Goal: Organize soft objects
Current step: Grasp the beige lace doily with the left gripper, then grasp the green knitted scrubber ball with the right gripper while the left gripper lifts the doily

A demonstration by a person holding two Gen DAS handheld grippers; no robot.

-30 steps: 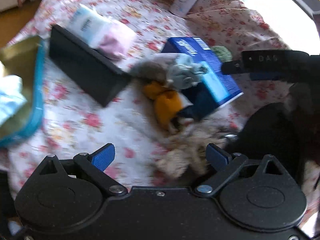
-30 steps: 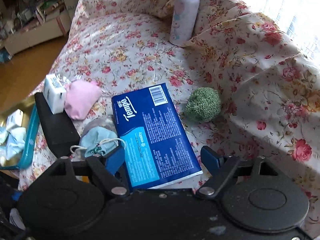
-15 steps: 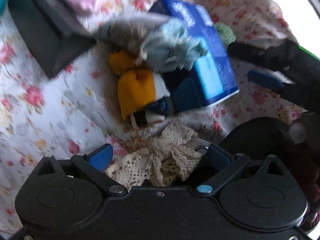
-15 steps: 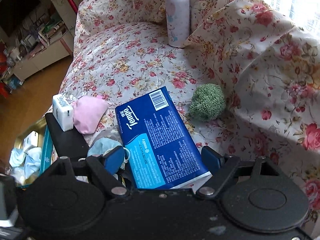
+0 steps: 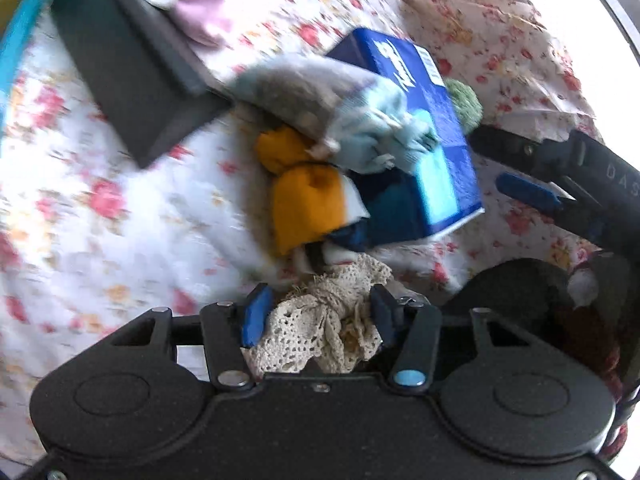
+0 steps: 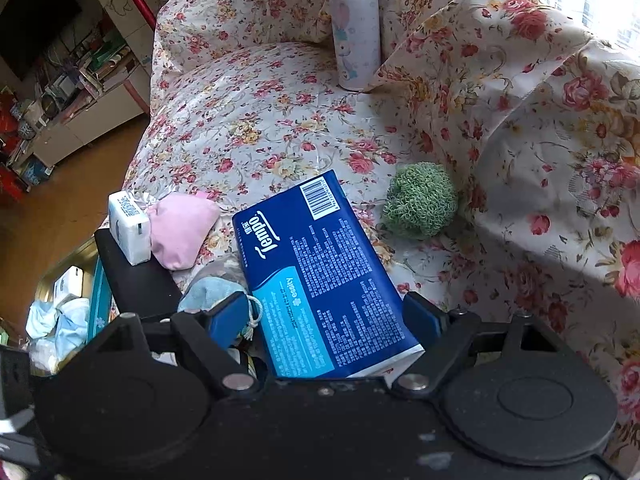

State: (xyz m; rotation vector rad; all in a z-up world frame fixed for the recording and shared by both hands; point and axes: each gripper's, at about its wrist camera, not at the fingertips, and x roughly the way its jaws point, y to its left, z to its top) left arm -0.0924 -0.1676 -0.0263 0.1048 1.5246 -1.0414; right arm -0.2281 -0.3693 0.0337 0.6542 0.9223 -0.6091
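Observation:
My left gripper point(image 5: 318, 312) is shut on a cream lace cloth point(image 5: 320, 332) bunched between its blue pads, just above the floral sofa cover point(image 5: 100, 200). Ahead lie an orange pouch point(image 5: 308, 204), a grey and light-blue pouch point(image 5: 344, 120) and a blue Tempo tissue pack point(image 5: 432, 136). My right gripper point(image 6: 326, 314) is open, its pads either side of the near end of the Tempo pack point(image 6: 320, 276) without touching it. A pink pouch point(image 6: 180, 228), a green knitted ball point(image 6: 420, 200) and a light-blue pouch point(image 6: 212, 292) lie around the pack.
A black flat box point(image 6: 140, 280) with a small white tissue packet point(image 6: 128, 228) on it sits at the left. A lilac bottle point(image 6: 356, 28) stands at the sofa back. A gold and teal tin point(image 6: 68, 308) holding cloths is at the left edge. The right gripper shows in the left wrist view point(image 5: 560, 184).
My left gripper has closed on the lace cloth and drawn it up off the sofa. My right gripper has stayed open around the Tempo pack, shifting slightly.

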